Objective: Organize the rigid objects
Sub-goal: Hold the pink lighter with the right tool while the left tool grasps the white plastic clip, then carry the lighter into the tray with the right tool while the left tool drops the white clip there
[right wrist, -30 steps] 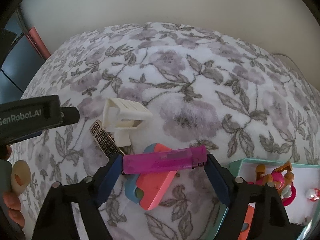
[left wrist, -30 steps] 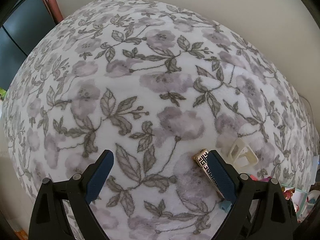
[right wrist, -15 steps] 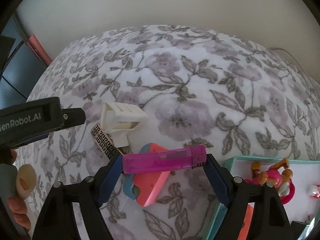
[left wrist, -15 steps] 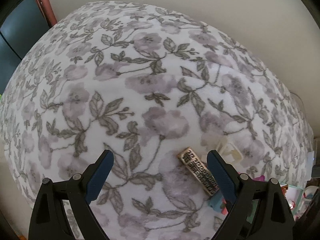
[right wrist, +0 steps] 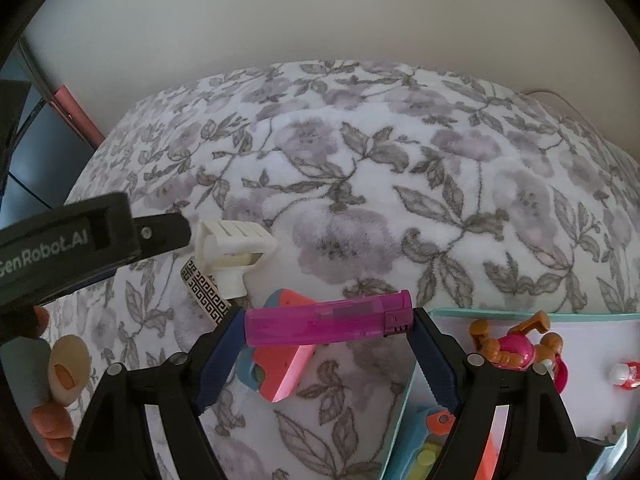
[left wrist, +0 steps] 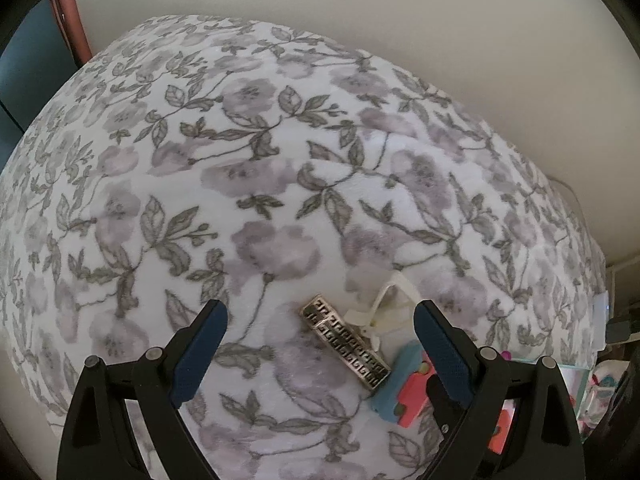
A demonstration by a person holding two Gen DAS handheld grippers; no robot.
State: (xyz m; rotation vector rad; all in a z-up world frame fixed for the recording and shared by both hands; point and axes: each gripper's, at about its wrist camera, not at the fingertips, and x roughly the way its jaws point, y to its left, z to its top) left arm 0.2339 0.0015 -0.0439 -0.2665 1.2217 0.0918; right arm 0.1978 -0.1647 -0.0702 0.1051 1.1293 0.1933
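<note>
My right gripper [right wrist: 326, 334] clamps the pink lighter [right wrist: 328, 322] endwise between its fingers, crosswise for a level carry to the teal tray [right wrist: 440, 313] just right (my guess). Left gripper [left wrist: 320, 344] gapes, empty; patterned bar [left wrist: 346, 336] lies on the blanket below, between its fingers.

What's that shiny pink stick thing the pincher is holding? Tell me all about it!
It is a pink lighter, see-through magenta plastic, long and slim, with a darker cap at its right end. It lies almost level, crosswise, clamped end to end between the blue pads of the right gripper, whose jaws stand wide around it. It hangs above the flowered blanket, in front of a coral-and-blue toy. Nothing else touches it.
</note>
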